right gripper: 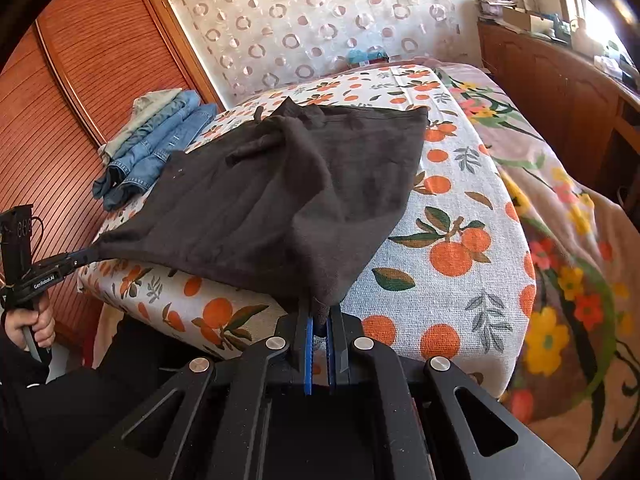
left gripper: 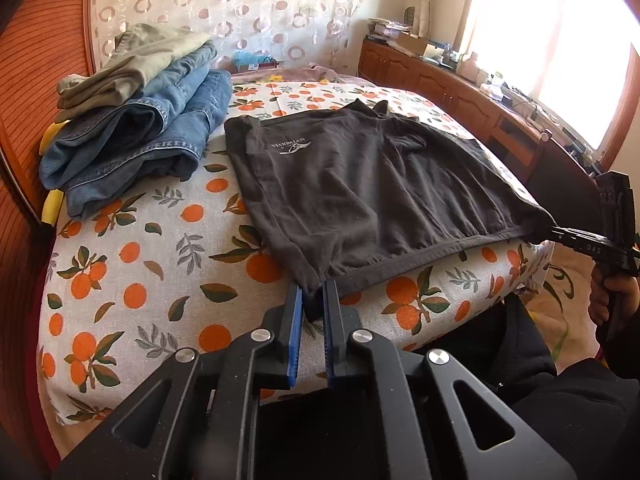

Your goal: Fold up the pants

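Observation:
Dark grey pants [left gripper: 360, 184] with a small white logo lie spread on the orange-print bed cover [left gripper: 140, 280], the near edge at the bed's front. My left gripper [left gripper: 314, 300] is shut on the near left corner of the pants. My right gripper [right gripper: 320, 320] is shut on the near right corner of the pants [right gripper: 288, 200]. Each gripper shows in the other's view: the right one [left gripper: 568, 236] at the pants' right corner, the left one [right gripper: 76, 260] at the left corner. The near hem is stretched between them.
A pile of folded jeans and khaki pants [left gripper: 136, 120] lies at the bed's back left, also in the right wrist view [right gripper: 156, 144]. A wooden wardrobe [right gripper: 80, 100] stands left. A wooden cabinet [left gripper: 460, 88] runs along the right under the window. A floral blanket [right gripper: 560, 240] covers the bed's right side.

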A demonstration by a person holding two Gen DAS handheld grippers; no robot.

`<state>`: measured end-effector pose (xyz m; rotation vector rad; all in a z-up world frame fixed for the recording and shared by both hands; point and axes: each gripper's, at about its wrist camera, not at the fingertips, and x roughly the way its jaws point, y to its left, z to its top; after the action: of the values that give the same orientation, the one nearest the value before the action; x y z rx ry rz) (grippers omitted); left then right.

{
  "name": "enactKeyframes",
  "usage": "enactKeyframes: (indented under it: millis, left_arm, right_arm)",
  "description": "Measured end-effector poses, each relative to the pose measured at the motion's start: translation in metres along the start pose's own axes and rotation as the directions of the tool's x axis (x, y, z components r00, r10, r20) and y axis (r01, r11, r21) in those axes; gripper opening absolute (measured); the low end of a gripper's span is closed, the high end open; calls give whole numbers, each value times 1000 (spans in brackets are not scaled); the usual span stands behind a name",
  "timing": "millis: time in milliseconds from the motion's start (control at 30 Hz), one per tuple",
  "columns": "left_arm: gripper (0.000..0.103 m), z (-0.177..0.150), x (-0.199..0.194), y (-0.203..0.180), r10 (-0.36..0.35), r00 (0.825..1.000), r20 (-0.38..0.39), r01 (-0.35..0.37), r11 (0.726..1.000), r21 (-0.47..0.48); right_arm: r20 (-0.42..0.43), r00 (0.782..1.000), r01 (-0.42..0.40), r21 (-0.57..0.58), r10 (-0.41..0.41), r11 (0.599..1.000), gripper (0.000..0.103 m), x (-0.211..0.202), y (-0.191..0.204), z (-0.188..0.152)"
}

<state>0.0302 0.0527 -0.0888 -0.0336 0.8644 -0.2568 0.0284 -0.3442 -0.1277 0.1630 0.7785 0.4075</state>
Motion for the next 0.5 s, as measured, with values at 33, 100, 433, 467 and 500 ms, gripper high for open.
enactKeyframes:
  millis: [33, 100, 433, 467, 500]
  left_arm:
    - [10, 0, -1, 0, 2, 1000, 4, -2, 1000, 1]
    - [11, 1, -4, -1, 7, 1000, 14, -7, 1000, 5]
    - [20, 2, -11, 14, 67, 997, 28, -67, 998, -16]
    - [23, 2, -9, 15, 73, 997, 28, -73, 997, -19]
    - [25, 1, -8, 17, 80, 996, 28, -79, 997, -23]
  right_arm:
    - [3, 1000, 0, 1, 0, 1000, 5, -1, 0, 0]
    - [6, 1000, -2, 3, 2, 1000, 5, 0, -2, -1]
    - [26, 1000, 15, 33, -15, 999, 5, 1, -5, -3]
    - [31, 999, 14, 33, -15, 999, 5, 0, -4, -2]
    - [36, 999, 13, 33, -14, 999, 5, -1, -4, -1]
